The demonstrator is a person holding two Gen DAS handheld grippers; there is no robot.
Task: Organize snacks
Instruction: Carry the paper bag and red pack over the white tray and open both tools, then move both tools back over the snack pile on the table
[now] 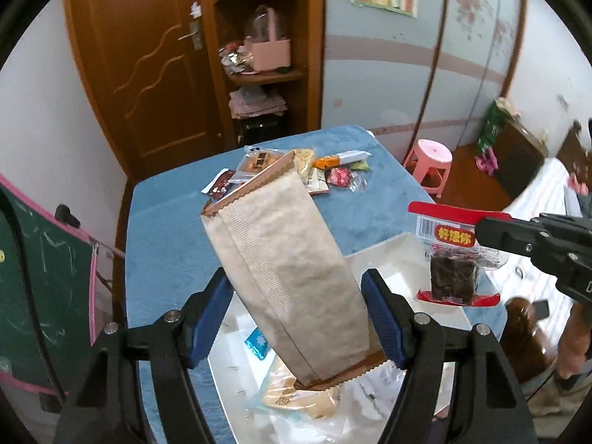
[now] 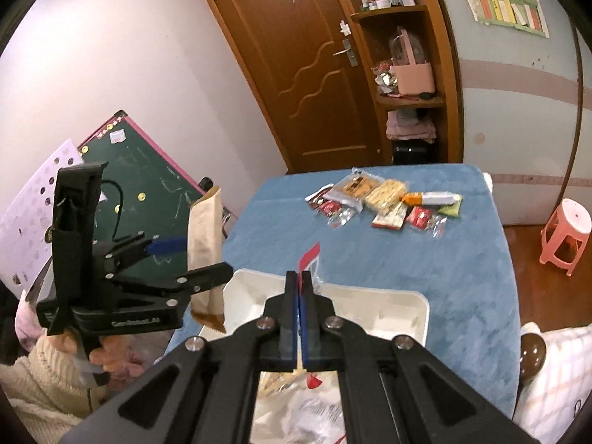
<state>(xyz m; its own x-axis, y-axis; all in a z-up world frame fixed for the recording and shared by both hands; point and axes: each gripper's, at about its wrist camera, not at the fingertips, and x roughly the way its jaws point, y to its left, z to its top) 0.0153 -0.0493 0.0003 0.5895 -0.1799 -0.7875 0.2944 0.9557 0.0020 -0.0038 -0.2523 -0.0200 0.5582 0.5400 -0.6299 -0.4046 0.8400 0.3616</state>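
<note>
My left gripper (image 1: 296, 318) is shut on a long tan paper snack packet (image 1: 285, 270) and holds it tilted above the white tray (image 1: 392, 255); it also shows in the right wrist view (image 2: 205, 244). My right gripper (image 2: 300, 285) is shut on a red-edged clear packet with a dark brown block (image 1: 453, 259), held over the tray's right side (image 2: 407, 303). Only that packet's thin edge (image 2: 309, 259) shows between the right pads. A pile of small snack packets (image 2: 384, 201) lies at the table's far end (image 1: 296, 170).
The table wears a blue cloth (image 2: 425, 259). The tray holds several clear wrapped snacks (image 1: 296, 403). A pink stool (image 2: 564, 236) stands right of the table. A green chalkboard (image 2: 148, 192) leans at the left. A wooden door (image 2: 307, 63) and shelf (image 2: 407, 55) stand behind.
</note>
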